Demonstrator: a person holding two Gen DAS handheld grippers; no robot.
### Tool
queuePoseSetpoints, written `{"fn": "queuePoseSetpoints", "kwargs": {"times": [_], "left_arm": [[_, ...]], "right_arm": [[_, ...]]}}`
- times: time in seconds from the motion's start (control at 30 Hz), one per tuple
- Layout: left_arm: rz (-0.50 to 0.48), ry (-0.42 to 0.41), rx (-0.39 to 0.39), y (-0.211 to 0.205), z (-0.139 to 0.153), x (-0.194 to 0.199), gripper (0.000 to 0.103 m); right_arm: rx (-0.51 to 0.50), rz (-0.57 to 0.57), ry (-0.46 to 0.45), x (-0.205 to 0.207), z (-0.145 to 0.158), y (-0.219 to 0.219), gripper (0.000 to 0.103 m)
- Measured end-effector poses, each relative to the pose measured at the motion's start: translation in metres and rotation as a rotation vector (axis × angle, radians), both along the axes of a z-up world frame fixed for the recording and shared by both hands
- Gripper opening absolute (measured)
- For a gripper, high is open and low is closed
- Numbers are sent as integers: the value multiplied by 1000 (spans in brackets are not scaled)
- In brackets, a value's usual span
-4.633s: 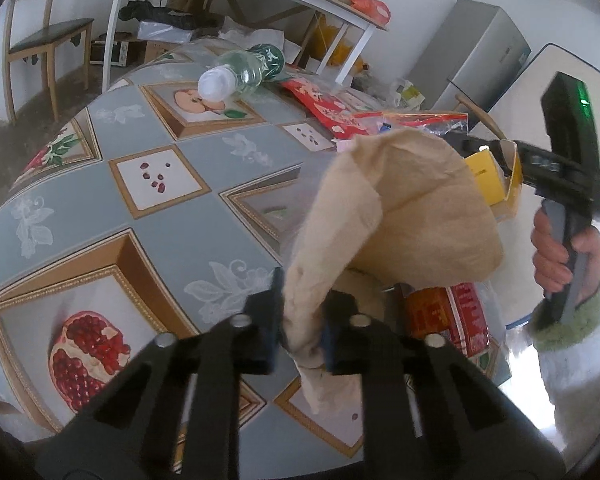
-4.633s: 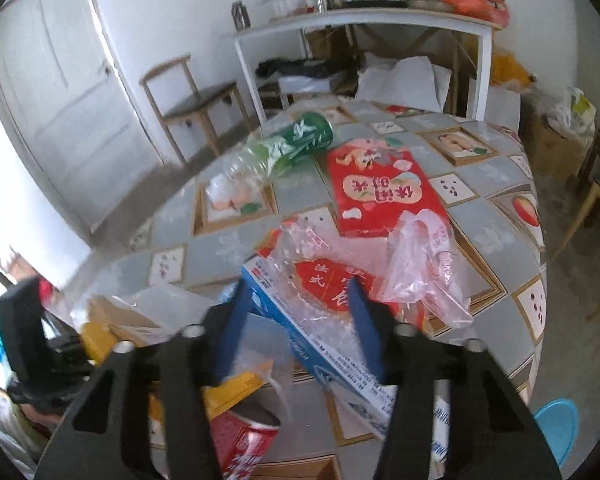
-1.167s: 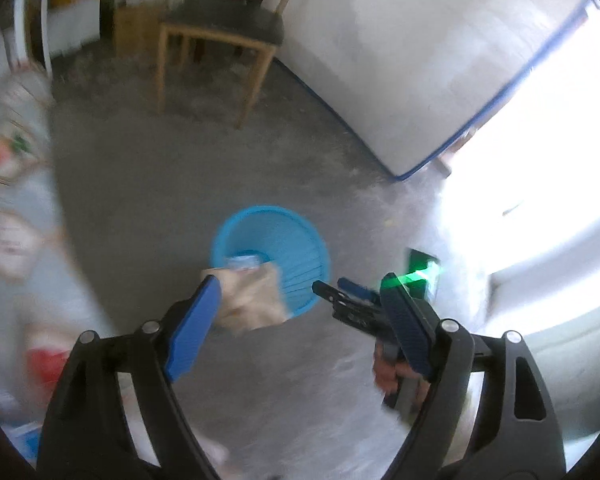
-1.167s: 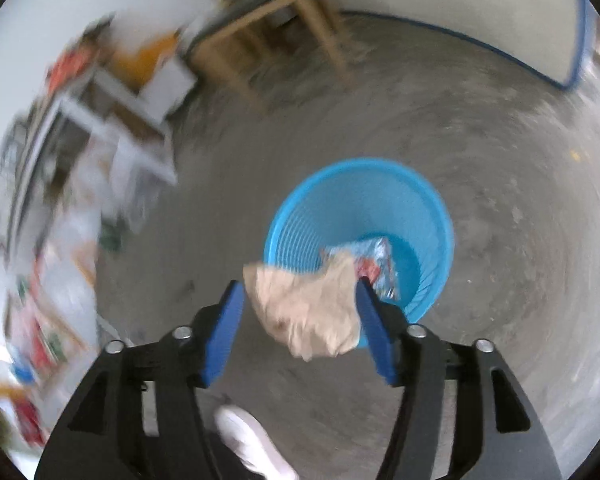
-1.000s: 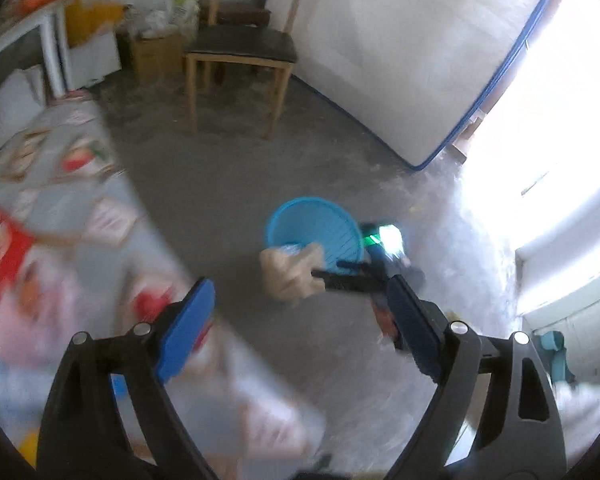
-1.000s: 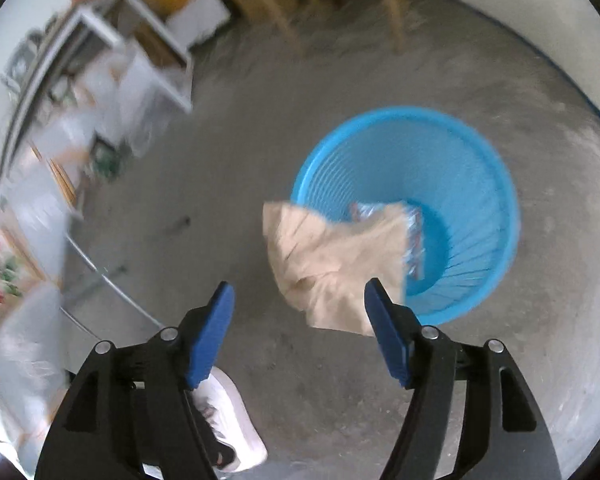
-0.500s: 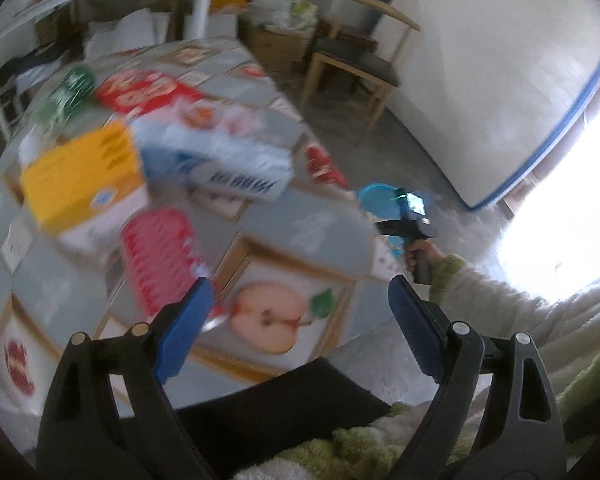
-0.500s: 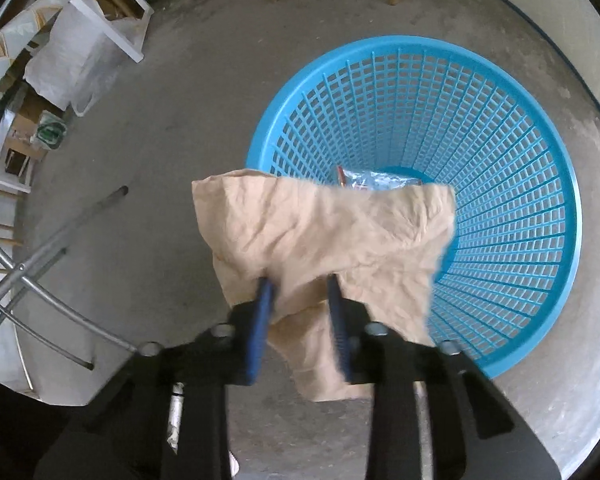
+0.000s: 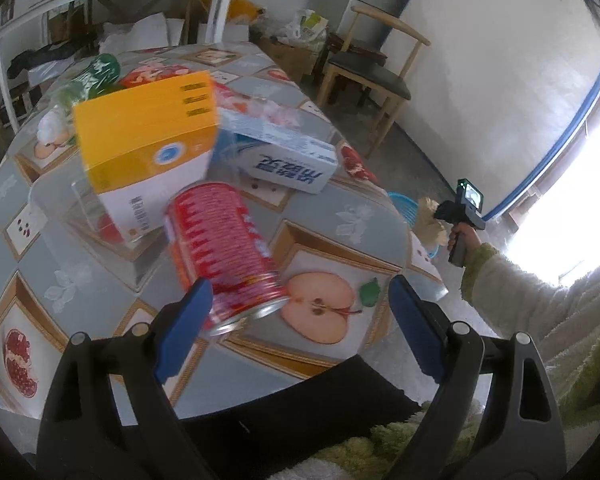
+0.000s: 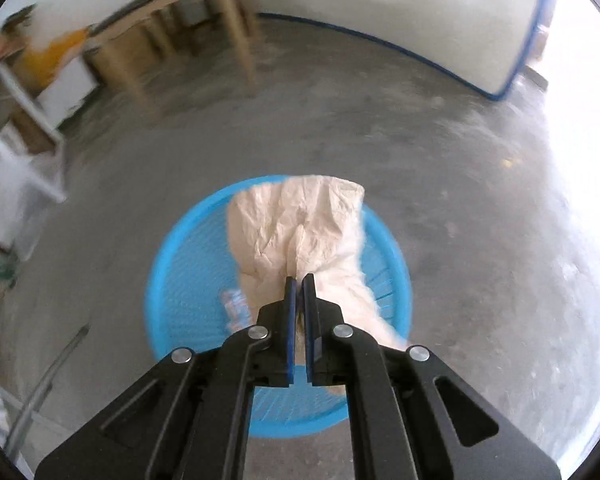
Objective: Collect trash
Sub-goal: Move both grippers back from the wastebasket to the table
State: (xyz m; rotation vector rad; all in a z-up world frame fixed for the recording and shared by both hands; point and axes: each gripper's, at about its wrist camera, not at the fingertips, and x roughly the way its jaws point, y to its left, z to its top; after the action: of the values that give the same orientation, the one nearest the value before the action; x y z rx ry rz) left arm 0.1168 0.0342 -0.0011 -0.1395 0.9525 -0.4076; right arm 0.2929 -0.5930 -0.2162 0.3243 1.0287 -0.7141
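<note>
So my right tool [image 10: 299, 286] is pinched on the crumpled beige paper bag [image 10: 300, 228] over the round blue mesh basket [image 10: 188, 264] mid-frame (some wrapper's in there), left tool [image 9: 300, 316] gaping empty over the tabletop [image 9: 80, 280], where the red can [image 9: 224, 248], yellow-and-white carton [image 9: 148, 140] and blue-and-white box [image 9: 288, 160] are left.

Left wrist view faces table [image 9: 340, 216]; right looks down over basket [image 10: 172, 264]; both show basket.

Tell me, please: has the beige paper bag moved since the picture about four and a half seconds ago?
Yes. The beige paper bag left the table and now hangs over the blue basket on the floor, pinched by the right gripper.
</note>
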Motion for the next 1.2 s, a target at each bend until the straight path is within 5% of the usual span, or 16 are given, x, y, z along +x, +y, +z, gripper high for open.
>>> {"fn": "queuePoseSetpoints", "kwargs": {"times": [0.3,0.37,0.47,0.6,0.8,0.93,1.2], "left_arm": [[46,8,-27,20,-7,2,85],[45,-1,-29,22,-7,0,85],[49,-13,-38,23,-8,-3,87],[61,-43,-55,26,-7,-9,89],[103,-97,-75,34,1,-26,90],[158,-94,-96,46,3,-39,90],[267,-72,-211,70,11,-70,94]], "right_arm": [[282,70,134,36,-73,11,12],[306,42,101,29,-68,9,36],[304,23,54,15,-51,8,45],[292,45,11,-11,-17,18,46],[57,179,70,-48,70,84,75],[-40,250,18,-83,132,135,96],[-158,456,-113,-122,230,270,97]]}}
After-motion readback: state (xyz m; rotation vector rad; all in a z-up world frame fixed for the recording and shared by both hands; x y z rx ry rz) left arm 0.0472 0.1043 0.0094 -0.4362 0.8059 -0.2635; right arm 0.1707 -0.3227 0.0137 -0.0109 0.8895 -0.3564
